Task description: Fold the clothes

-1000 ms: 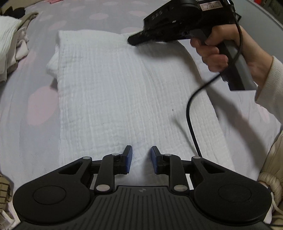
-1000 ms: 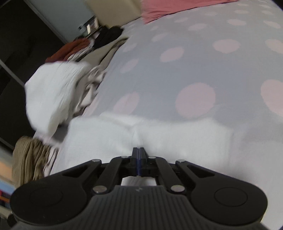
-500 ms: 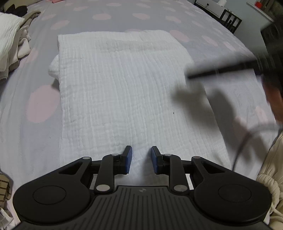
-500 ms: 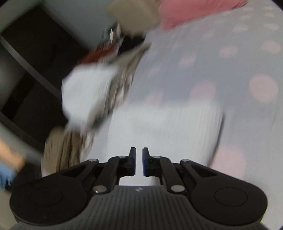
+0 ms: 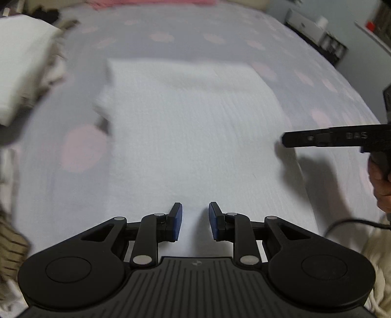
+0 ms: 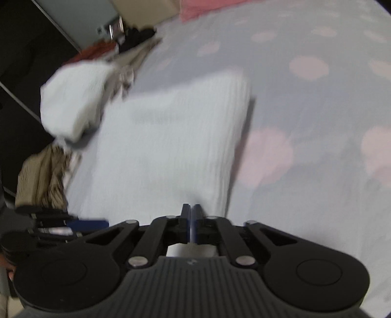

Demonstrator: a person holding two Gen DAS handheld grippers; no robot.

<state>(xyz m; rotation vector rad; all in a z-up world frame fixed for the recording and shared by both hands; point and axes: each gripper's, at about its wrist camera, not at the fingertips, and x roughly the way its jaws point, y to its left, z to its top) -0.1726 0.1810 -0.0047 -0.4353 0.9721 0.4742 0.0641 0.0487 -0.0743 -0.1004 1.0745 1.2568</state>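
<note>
A white crinkled cloth [image 5: 190, 137] lies folded into a long rectangle on the grey bedspread with pink dots [image 5: 83, 149]. My left gripper [image 5: 194, 215] hovers open over the cloth's near end, with nothing between its blue pads. In the right wrist view the cloth [image 6: 166, 146] runs away from my right gripper [image 6: 191, 211]. That gripper sits at the cloth's right edge, its jaws nearly together with a thin pale strip between the pads. The left wrist view shows the right gripper's tip [image 5: 286, 140] low at that edge, held by a hand [image 5: 381, 186].
A heap of other clothes lies along the bed's left side: a white folded piece [image 5: 22, 61] and a beige striped garment [image 6: 41, 178]. A pink blanket [image 5: 151, 3] lies at the far end. A black cable [image 5: 354, 222] trails at the right. Furniture [image 5: 315, 29] stands beyond the bed.
My right gripper left the cloth's far end, opened slightly on the way, swung to the right edge and closed again. The left gripper stayed open and lifted a little.
</note>
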